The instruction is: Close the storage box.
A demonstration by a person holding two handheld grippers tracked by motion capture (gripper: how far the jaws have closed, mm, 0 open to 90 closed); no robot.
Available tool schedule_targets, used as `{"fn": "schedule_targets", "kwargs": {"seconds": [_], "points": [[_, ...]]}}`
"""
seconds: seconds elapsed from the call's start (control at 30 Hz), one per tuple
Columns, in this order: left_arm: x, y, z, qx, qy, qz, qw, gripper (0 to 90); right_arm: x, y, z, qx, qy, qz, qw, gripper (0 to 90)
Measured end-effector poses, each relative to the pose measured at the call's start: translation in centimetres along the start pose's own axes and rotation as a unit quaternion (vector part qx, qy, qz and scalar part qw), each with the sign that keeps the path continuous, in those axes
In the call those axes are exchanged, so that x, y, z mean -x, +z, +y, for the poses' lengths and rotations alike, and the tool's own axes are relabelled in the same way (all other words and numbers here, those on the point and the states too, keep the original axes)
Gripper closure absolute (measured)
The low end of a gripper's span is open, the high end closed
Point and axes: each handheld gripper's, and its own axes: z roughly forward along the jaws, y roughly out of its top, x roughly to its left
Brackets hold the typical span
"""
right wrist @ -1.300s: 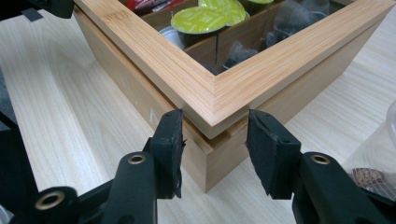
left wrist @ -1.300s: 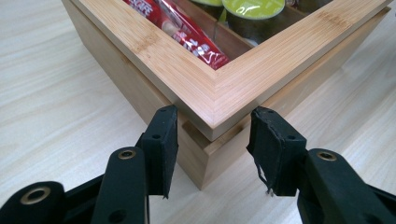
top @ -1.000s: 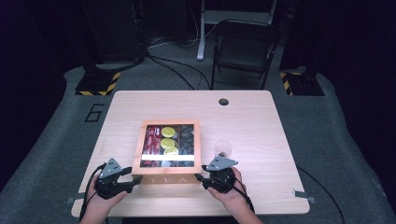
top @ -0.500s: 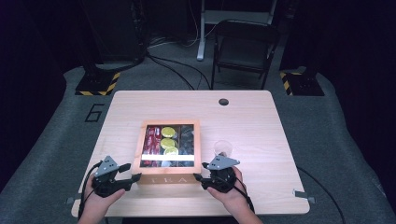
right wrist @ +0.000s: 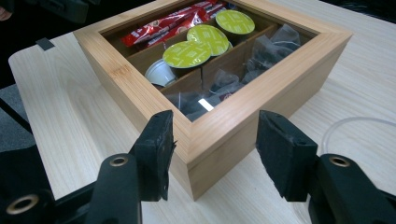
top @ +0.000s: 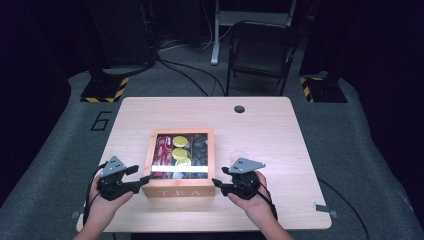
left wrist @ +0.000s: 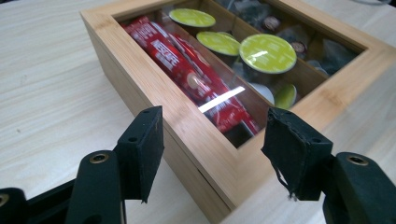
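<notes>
Wooden square box with glass lid: centred near front edge of pale wood worktop. Left tongs: released, jaws spread astride box's near left corner, forearm entering from below. Right tongs: released, jaws spread astride near right corner, hand level behind. Contents under glass: red stick sachets, green-lidded capsules, dark pouches.
</notes>
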Motion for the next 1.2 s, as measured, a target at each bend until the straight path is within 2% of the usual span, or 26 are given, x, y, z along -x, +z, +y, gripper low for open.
{"fn": "schedule_targets", "kwargs": {"seconds": [0.1,0.17,0.33,0.4,0.53,0.7,0.73,0.87,0.93,1.13,1.2], "points": [[-0.4,0.3,0.1,0.008,-0.012,0.009,0.9999,38.0,0.2,-0.4,-0.4,-0.003,0.0,-0.002,1.0,45.9],[-1.0,0.4,0.1,0.013,-0.021,0.019,0.9995,38.0,0.4,-0.5,-1.0,-0.004,0.004,-0.011,0.9999,45.9],[-1.9,0.3,-0.5,0.016,-0.035,0.033,0.9987,38.0,1.2,-0.6,-1.9,-0.003,0.017,-0.018,0.9997,45.6],[-2.6,0.1,-1.1,0.019,-0.052,0.04,0.9977,38.0,1.4,-0.5,-2.2,0.003,0.025,-0.021,0.9995,45.6],[-3.3,-0.2,-1.6,0.02,-0.064,0.046,0.9967,38.0,1.6,-0.2,-2.8,-0.001,0.034,-0.023,0.9992,45.6],[-4.0,-0.3,-2.2,0.017,-0.069,0.055,0.9959,38.0,1.5,-0.1,-3.2,-0.003,0.031,-0.025,0.9992,45.6],[-4.2,-0.2,-2.5,0.012,-0.071,0.058,0.9957,38.0,1.4,0.0,-3.3,-0.006,0.021,-0.025,0.9995,45.5],[-4.5,0.1,-3.1,0.0,-0.069,0.063,0.9956,38.2,1.2,0.3,-3.6,-0.007,0.024,-0.024,0.9994,45.5],[-4.5,0.4,-3.3,-0.005,-0.068,0.068,0.9954,38.6,1.2,0.5,-3.7,-0.007,0.019,-0.022,0.9996,45.6],[-4.5,0.4,-3.4,-0.009,-0.061,0.064,0.996,39.1,1.4,0.8,-4.0,-0.014,0.019,-0.021,0.9995,45.4],[-4.4,0.3,-3.3,-0.003,-0.061,0.064,0.9961,39.1,1.3,0.8,-4.0,-0.013,0.021,-0.023,0.9994,45.3]]}}
